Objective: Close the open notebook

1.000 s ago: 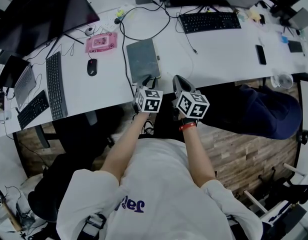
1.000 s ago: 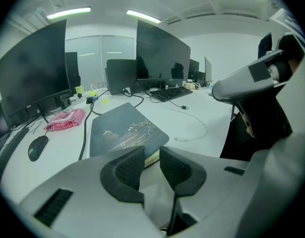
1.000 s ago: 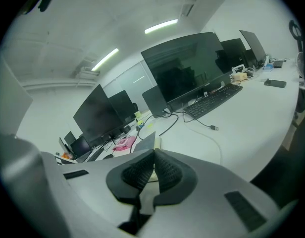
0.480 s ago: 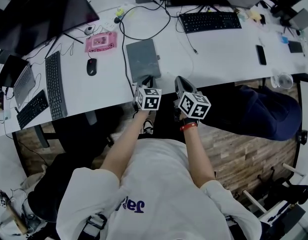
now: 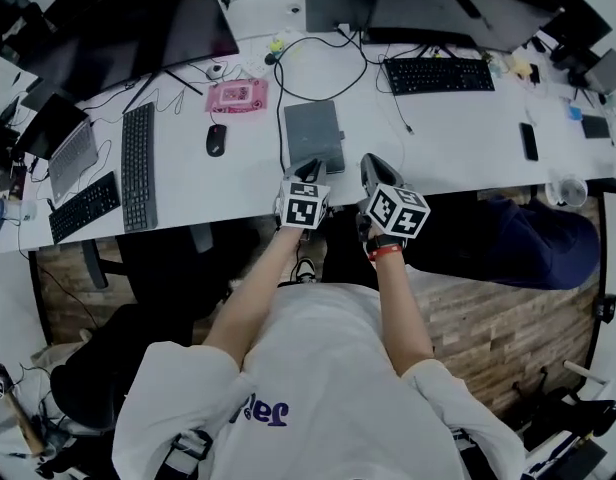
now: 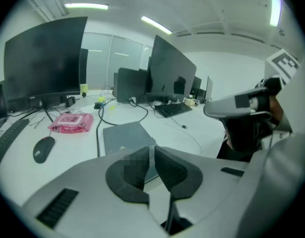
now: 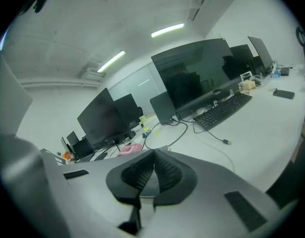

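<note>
The grey notebook [image 5: 314, 133] lies shut and flat on the white desk [image 5: 458, 128], near its front edge. In the left gripper view the notebook [image 6: 124, 137] sits just beyond the jaws. My left gripper [image 5: 310, 167] hovers over the notebook's near edge, its pads drawn together with nothing between them. My right gripper [image 5: 371, 164] hangs just to the right, beside the notebook and over the desk's front edge, pads meeting at the tips and empty. In the right gripper view the jaws hide most of the notebook.
A pink pouch [image 5: 238, 95] and a black mouse [image 5: 216, 139] lie left of the notebook. A black cable [image 5: 288, 78] loops behind it. Keyboards [image 5: 138, 166] [image 5: 440, 74] flank it, monitors [image 5: 138, 23] stand at the back, and a phone [image 5: 529, 140] lies far right.
Both grippers have lifted slightly from the notebook's near edge. The head view has tipped, showing more of the desk. The notebook has not moved.
</note>
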Demonstrator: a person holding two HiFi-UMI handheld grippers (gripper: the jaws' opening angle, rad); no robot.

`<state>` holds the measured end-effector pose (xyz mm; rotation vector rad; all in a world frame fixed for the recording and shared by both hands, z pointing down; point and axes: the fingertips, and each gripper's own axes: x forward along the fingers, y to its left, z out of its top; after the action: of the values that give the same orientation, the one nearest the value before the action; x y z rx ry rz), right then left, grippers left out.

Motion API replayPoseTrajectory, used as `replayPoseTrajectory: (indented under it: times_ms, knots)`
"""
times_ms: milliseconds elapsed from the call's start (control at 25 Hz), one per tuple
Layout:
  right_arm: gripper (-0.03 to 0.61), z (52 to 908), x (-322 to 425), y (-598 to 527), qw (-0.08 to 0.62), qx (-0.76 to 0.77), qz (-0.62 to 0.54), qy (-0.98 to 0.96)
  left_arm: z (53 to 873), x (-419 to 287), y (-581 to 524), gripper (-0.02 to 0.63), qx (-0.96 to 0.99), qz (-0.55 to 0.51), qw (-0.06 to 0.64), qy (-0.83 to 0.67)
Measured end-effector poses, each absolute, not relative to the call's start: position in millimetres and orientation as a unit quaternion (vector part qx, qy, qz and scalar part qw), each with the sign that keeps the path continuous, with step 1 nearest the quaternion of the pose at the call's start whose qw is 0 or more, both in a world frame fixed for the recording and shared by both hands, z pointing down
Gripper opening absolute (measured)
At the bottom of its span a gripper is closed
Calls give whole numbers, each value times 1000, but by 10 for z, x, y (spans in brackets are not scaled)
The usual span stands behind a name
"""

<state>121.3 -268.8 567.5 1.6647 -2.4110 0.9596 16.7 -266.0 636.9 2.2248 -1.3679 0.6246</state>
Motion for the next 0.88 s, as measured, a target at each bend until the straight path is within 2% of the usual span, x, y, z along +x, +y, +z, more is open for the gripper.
replayPoseTrajectory:
  times_ms: [200,560,880]
  knots:
    - [15,5213,980,-2690,22,535,266,-802,5553,-333,-2582,44,807,155,201,-533]
    - [14,4617,541,-2482,26,517,174,-838,4615,-1094,-2303,30,791,39,155,-591]
    - [14,4427,385,-2226,25,513,142,-846,4343,-1408,-2060,23,780,41,112,-614]
